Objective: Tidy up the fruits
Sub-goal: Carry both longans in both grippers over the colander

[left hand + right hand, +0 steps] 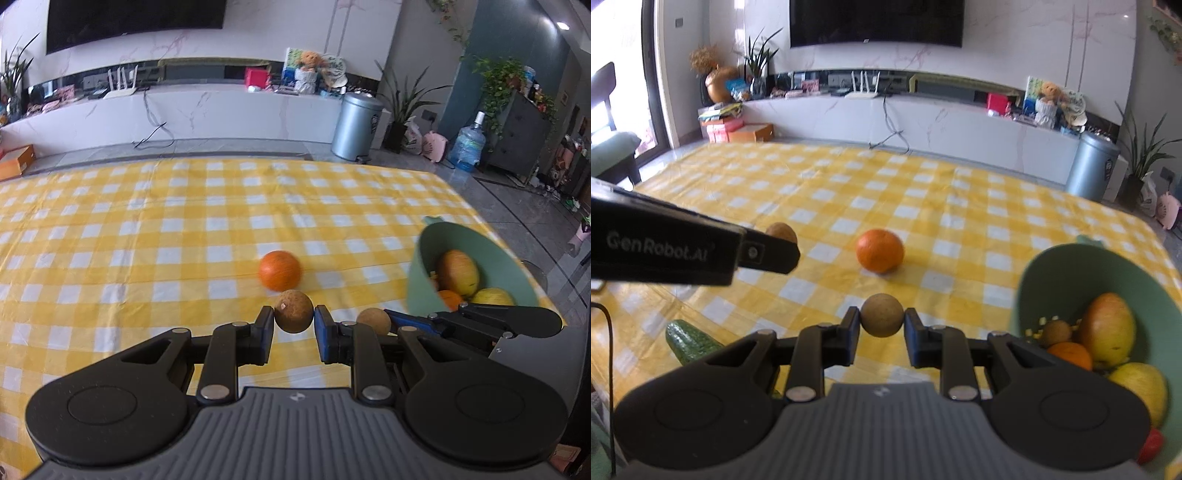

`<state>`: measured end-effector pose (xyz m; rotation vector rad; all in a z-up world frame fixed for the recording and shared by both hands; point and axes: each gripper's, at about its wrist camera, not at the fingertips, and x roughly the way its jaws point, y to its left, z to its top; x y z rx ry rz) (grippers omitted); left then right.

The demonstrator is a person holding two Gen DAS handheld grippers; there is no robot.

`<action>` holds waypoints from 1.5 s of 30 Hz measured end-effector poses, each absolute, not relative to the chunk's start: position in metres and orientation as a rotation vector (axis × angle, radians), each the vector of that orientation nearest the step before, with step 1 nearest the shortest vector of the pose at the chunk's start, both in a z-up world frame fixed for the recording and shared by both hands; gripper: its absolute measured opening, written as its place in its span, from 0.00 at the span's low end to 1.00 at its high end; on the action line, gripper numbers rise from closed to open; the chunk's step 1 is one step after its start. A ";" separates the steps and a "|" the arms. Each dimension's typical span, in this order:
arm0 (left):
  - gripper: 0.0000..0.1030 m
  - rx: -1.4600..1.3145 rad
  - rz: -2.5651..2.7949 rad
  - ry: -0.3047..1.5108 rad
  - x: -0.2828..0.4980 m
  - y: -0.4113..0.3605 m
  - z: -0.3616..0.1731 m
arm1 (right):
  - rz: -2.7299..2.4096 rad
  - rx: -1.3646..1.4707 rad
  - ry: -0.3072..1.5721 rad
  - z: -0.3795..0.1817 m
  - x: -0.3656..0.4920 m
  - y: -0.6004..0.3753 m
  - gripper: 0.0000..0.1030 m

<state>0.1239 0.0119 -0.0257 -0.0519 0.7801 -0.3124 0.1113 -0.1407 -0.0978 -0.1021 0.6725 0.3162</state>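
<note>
Left wrist view shows the left gripper (294, 320) pinching a small brown round fruit (293, 311) above the checked tablecloth (147, 229), ready for carrying. Right gripper (882, 322) pinches a second brown fruit (882, 315); the green bowl (1067, 269) near the tablecloth's right edge already holds fruits, and an orange (879, 250) lies mid-cloth.

- Checked cloth (147, 229) under both grippers: thin, faintly creased, soft sheen.
- Brown fruit (293, 312) between the left pads: matt, rough-skinned.
- Orange (279, 270) just ahead: glossy, dimpled.
- Green bowl (1071, 266) to the right: smooth matt plastic.
</note>
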 end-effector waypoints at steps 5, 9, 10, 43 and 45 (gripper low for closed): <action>0.25 -0.023 -0.345 0.749 0.113 -0.012 -0.012 | 0.269 -0.107 0.622 -0.080 0.093 -0.163 0.21; 0.25 -0.009 -0.377 0.735 0.105 -0.032 -0.006 | 0.226 -0.092 0.589 -0.065 0.081 -0.186 0.21; 0.25 -0.006 -0.385 0.734 0.104 -0.036 -0.004 | 0.216 -0.090 0.583 -0.062 0.078 -0.192 0.21; 0.25 0.098 -0.578 0.824 0.125 -0.163 -0.032 | 0.037 0.115 0.766 -0.089 0.092 -0.305 0.21; 0.25 0.095 -0.580 0.832 0.128 -0.163 -0.035 | 0.030 0.117 0.772 -0.090 0.093 -0.306 0.21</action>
